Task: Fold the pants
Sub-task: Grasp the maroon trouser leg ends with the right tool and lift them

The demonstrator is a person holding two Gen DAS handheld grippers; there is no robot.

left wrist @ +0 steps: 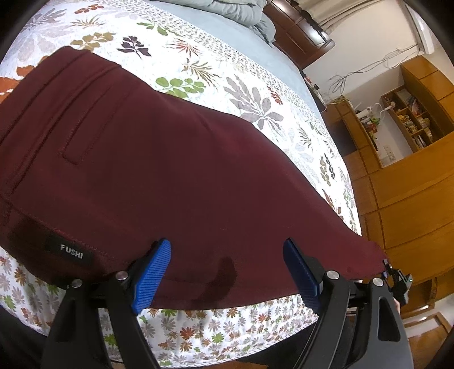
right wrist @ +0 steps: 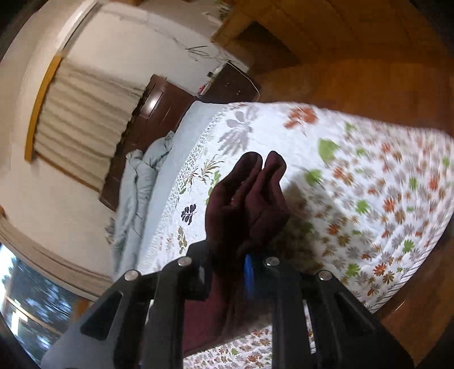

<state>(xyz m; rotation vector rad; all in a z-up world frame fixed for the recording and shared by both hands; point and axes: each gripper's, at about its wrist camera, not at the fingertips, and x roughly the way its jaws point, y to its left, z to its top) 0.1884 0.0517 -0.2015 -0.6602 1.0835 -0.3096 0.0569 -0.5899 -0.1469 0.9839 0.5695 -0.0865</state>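
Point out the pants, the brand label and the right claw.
pants (left wrist: 159, 159): left wrist view, on the flat maroon cloth.
brand label (left wrist: 71, 251): left wrist view, on the black tag reading FUSHI.
right claw (right wrist: 249, 264): right wrist view, between its tips, shut on bunched maroon cloth.

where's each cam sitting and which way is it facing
Left wrist: on the left gripper, angled down over the maroon pants on the floral bedspread; its blue-padded fingers stand wide apart.
Right wrist: on the right gripper, looking along the bed to the curtain; its fingers pinch a pants end.
Shared: pants, bedspread, grey duvet.
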